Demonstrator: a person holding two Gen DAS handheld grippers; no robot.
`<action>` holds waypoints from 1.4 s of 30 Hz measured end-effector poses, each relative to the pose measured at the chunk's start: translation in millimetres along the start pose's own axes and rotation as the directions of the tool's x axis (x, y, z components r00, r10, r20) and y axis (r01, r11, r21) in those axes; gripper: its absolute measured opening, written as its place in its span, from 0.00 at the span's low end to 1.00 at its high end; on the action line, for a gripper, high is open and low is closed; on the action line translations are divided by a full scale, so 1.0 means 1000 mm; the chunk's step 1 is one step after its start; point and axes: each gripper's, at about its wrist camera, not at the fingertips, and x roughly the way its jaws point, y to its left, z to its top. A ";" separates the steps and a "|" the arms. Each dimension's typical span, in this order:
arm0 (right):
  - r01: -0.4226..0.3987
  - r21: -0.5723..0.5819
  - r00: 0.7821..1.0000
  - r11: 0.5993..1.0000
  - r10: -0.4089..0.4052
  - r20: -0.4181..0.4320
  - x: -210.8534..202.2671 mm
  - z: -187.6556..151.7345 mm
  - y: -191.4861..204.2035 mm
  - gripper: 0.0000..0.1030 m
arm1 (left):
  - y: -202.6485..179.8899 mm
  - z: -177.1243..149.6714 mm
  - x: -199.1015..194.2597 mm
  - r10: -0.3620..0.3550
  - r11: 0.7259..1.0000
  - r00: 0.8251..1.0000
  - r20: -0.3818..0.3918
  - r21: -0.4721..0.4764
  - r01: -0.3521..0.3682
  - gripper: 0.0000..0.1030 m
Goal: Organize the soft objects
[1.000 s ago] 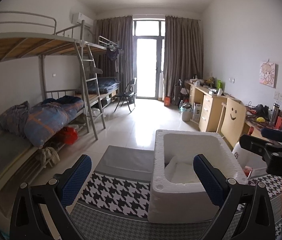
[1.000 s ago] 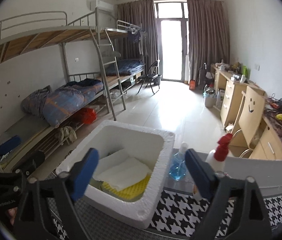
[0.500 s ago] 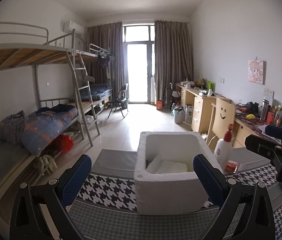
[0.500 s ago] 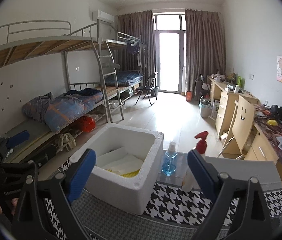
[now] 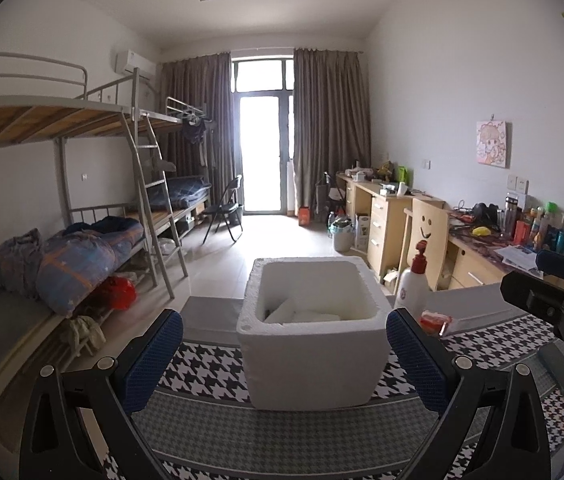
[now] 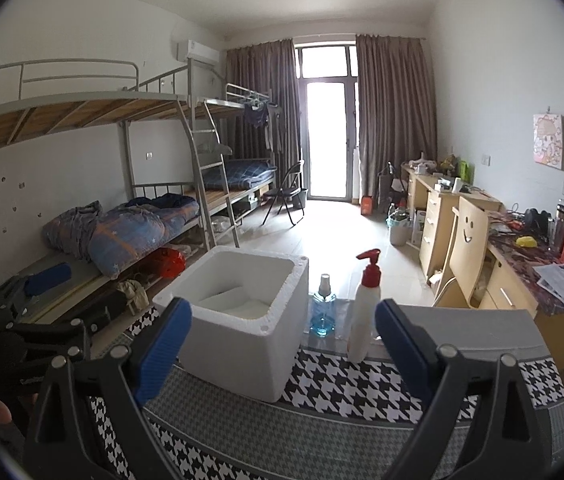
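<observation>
Now both tongs hang released before the foam box.
Left tongs and right tongs grasp nothing; the foam box holds white pads, pump bottle just beside it.

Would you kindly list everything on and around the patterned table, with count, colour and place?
foam box: one, white, on the houndstooth cloth, open-topped
soft sheets: at least one, white, inside the box
pump bottle: one, white with red pump, right of the box
spray bottle: one, clear blue, between box and pump bottle
packet: one, red, near the pump bottle's base
tablecloth: one, black-and-white houndstooth
bunk beds: grey metal, left wall
desks: light wood, right wall
left gripper: blue pads, open, empty
right gripper: blue pads, open, empty
</observation>
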 end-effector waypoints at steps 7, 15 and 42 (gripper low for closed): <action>0.010 0.004 1.000 1.000 -0.010 0.023 -0.021 -0.012 0.000 0.92 | -0.006 -0.009 -0.014 -0.014 1.000 1.000 0.006 0.006 0.014 0.99; 0.009 0.025 0.999 1.000 -0.010 0.032 -0.037 -0.027 -0.003 0.92 | -0.007 -0.024 -0.029 -0.028 1.000 1.000 0.010 0.011 0.027 0.99; 0.061 0.030 0.996 0.998 -0.063 0.068 -0.076 -0.082 0.009 0.93 | -0.010 -0.062 -0.058 -0.055 0.998 0.996 0.064 0.016 0.054 0.99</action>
